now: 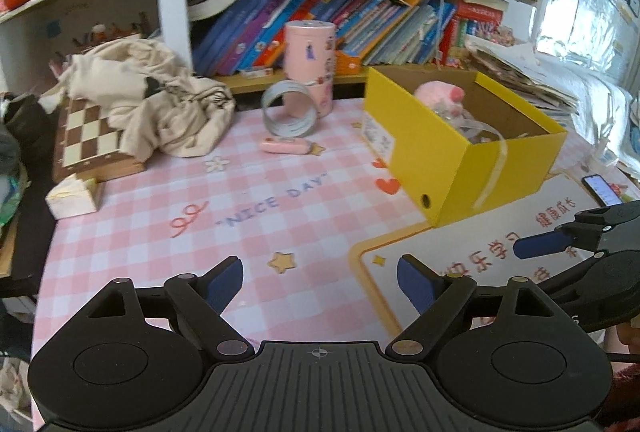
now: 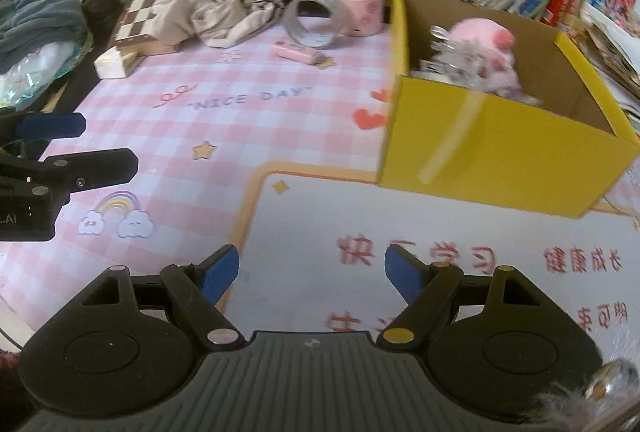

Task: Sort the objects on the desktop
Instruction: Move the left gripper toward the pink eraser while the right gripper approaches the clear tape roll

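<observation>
**Both grippers empty above the pink desk mat**

While the left gripper (image 1: 320,282) hangs over the checked mat (image 1: 160,232) with its blue pads spread and nothing between them, the right gripper (image 2: 312,274) does the same just beside it, jaws wide and empty. Ahead, the yellow box (image 1: 436,152) sits open on the mat's right side with a pink plush toy (image 1: 438,94) inside. Left of the box, the tape roll (image 1: 289,108) leans against the pink tin (image 1: 310,64), and a small pink case (image 1: 285,145) lies just in front of the roll.

- "NICE DAY" is printed in blue on the pink checked desk mat (image 1: 256,200).
- Red Chinese characters, including 健康成长, stand on the mat's white panel (image 2: 440,252).
</observation>
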The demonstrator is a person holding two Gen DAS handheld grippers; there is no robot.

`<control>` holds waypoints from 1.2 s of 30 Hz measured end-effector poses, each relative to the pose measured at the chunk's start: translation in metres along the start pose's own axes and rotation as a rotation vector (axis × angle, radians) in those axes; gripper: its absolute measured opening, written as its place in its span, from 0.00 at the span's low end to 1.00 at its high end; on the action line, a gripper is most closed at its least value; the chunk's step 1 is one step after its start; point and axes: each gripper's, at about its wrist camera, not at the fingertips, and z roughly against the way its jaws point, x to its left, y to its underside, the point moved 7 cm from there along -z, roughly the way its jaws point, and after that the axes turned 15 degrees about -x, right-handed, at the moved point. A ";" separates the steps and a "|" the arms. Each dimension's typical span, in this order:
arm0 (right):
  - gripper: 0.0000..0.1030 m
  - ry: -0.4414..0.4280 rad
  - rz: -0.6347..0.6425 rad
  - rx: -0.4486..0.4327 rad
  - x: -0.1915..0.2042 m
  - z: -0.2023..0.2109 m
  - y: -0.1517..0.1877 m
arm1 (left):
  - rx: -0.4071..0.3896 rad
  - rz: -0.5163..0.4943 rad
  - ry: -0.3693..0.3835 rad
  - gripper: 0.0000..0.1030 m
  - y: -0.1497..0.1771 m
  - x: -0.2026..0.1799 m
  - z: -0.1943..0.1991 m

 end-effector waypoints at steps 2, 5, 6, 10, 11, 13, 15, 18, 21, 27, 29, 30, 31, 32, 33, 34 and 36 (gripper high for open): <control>0.76 -0.009 0.022 -0.008 0.009 -0.003 -0.004 | -0.008 0.008 -0.011 0.84 -0.001 0.008 0.003; 0.75 -0.020 0.058 -0.039 0.021 -0.008 -0.013 | -0.023 0.021 -0.026 0.84 -0.002 0.020 0.005; 0.74 -0.022 0.067 -0.048 0.024 -0.010 -0.017 | -0.027 0.028 -0.030 0.84 -0.003 0.024 0.006; 0.69 -0.018 0.075 -0.080 0.032 -0.019 -0.034 | -0.039 0.052 -0.048 0.84 -0.004 0.036 0.005; 0.69 -0.017 0.072 -0.085 0.033 -0.022 -0.038 | -0.042 0.058 -0.052 0.84 -0.004 0.039 0.003; 0.68 -0.016 0.068 -0.092 0.034 -0.027 -0.046 | -0.044 0.072 -0.060 0.84 -0.004 0.045 0.000; 0.68 -0.017 0.068 -0.096 0.036 -0.033 -0.054 | -0.044 0.085 -0.066 0.84 -0.004 0.051 -0.004; 0.68 -0.017 0.071 -0.099 0.037 -0.042 -0.066 | -0.035 0.096 -0.073 0.84 -0.003 0.057 -0.013; 0.68 -0.014 0.070 -0.104 0.037 -0.051 -0.078 | -0.023 0.097 -0.072 0.84 -0.001 0.061 -0.025; 0.68 0.004 0.045 -0.101 0.032 -0.073 -0.099 | -0.003 0.082 -0.054 0.84 0.001 0.062 -0.053; 0.68 0.009 0.040 -0.095 0.030 -0.081 -0.104 | 0.005 0.076 -0.051 0.84 0.001 0.063 -0.064; 0.68 0.011 0.039 -0.094 0.029 -0.085 -0.107 | 0.007 0.074 -0.048 0.84 0.001 0.063 -0.068; 0.68 0.015 0.038 -0.094 0.028 -0.088 -0.110 | 0.010 0.072 -0.046 0.84 0.001 0.063 -0.073; 0.68 0.019 0.036 -0.095 0.026 -0.092 -0.113 | 0.013 0.070 -0.045 0.84 0.001 0.063 -0.079; 0.68 0.023 0.031 -0.096 0.023 -0.096 -0.116 | 0.015 0.067 -0.043 0.84 0.000 0.063 -0.084; 0.68 0.027 0.024 -0.097 0.021 -0.100 -0.120 | 0.017 0.064 -0.041 0.84 0.000 0.063 -0.090; 0.69 0.036 0.010 -0.097 0.015 -0.108 -0.127 | 0.021 0.058 -0.036 0.84 -0.002 0.062 -0.101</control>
